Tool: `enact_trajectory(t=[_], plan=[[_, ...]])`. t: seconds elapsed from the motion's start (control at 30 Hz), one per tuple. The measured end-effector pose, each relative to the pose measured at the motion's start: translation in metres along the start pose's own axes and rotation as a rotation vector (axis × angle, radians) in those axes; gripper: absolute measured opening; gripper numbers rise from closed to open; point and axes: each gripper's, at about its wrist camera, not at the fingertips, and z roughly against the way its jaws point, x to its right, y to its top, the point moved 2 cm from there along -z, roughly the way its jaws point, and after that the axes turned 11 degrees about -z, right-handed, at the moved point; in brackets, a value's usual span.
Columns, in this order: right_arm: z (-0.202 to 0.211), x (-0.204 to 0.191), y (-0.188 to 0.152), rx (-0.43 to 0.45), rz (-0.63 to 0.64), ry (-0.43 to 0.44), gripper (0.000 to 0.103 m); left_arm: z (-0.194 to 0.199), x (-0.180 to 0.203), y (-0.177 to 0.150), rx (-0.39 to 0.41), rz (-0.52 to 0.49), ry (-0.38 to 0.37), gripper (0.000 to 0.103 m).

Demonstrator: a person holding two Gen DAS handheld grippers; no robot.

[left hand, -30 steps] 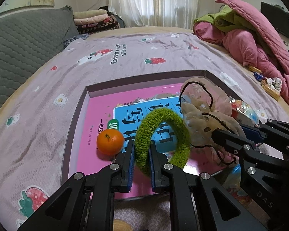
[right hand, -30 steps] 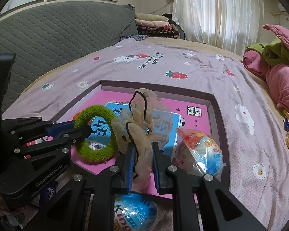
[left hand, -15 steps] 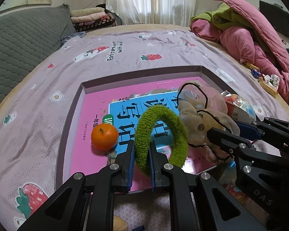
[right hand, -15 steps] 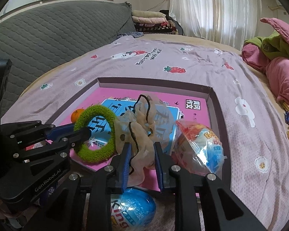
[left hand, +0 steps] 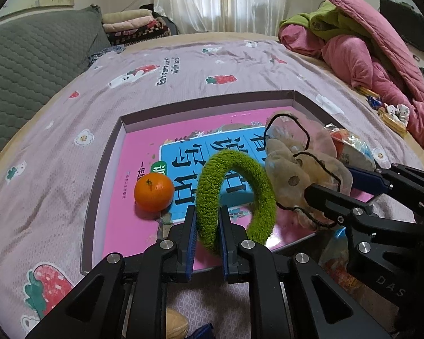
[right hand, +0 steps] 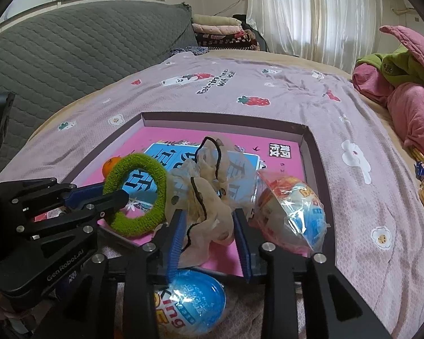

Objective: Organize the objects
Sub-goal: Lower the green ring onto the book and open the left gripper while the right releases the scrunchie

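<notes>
Left gripper (left hand: 207,227) pinches the green ring (left hand: 236,195) above the tray (left hand: 99,186); right gripper (right hand: 209,227) is opening, beige scrunchie (right hand: 209,197) loose between.

Soft daylight enters through the white curtains (left hand: 217,0) far ahead of both tools, leaving the room evenly lit and rather flat. Shadows beneath the tools are faint. Glare sparkles on the plastic-wrapped egg (right hand: 189,308) just below the right tool. Both fisheye views bend strongly toward dark, rounded corners. Focus is sharp, without motion blur.
</notes>
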Motion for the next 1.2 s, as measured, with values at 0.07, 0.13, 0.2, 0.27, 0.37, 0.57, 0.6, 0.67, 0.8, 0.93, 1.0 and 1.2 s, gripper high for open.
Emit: enact_trajectory(t=[0.07,0.13,0.2,0.27,0.37,0.57,0.6,0.67,0.8,0.93,1.0,1.2], plan=[[0.001,0.001,-0.001,0.000,0.001,-0.002,0.040,0.000,0.001,-0.001,-0.005,-0.004,0.000,0.015],[0.002,0.001,-0.002,0.001,-0.001,-0.003,0.042,0.001,0.001,-0.001,-0.005,-0.006,0.003,0.015],[0.003,0.001,-0.003,0.005,0.000,-0.008,0.047,0.003,0.001,-0.002,-0.003,0.000,-0.002,0.015],[0.005,0.000,-0.004,0.007,0.005,-0.005,0.048,0.003,0.001,-0.002,-0.005,-0.001,-0.002,0.015],[0.007,0.000,-0.004,0.013,0.012,-0.012,0.052,0.005,0.002,-0.002,-0.005,-0.004,0.004,0.016],[0.012,0.000,-0.005,0.026,0.019,-0.017,0.056,0.010,0.001,-0.003,-0.007,-0.004,0.014,0.022],[0.012,0.000,-0.005,0.027,0.021,-0.019,0.058,0.011,0.001,-0.004,-0.008,-0.005,0.017,0.022],[0.013,0.001,-0.005,0.030,0.021,-0.021,0.059,0.012,0.000,-0.004,-0.008,0.000,0.018,0.028],[0.016,0.001,-0.005,0.040,0.026,-0.019,0.061,0.014,-0.001,-0.005,-0.007,0.005,0.015,0.036],[0.019,0.000,-0.005,0.048,0.030,-0.021,0.061,0.016,-0.002,-0.005,-0.003,0.006,0.014,0.037],[0.019,0.001,-0.004,0.051,0.031,-0.023,0.061,0.017,-0.002,-0.005,0.001,0.009,0.016,0.037],[0.024,0.004,-0.002,0.069,0.024,-0.031,0.064,0.025,-0.004,-0.003,0.016,0.015,0.018,0.037]])
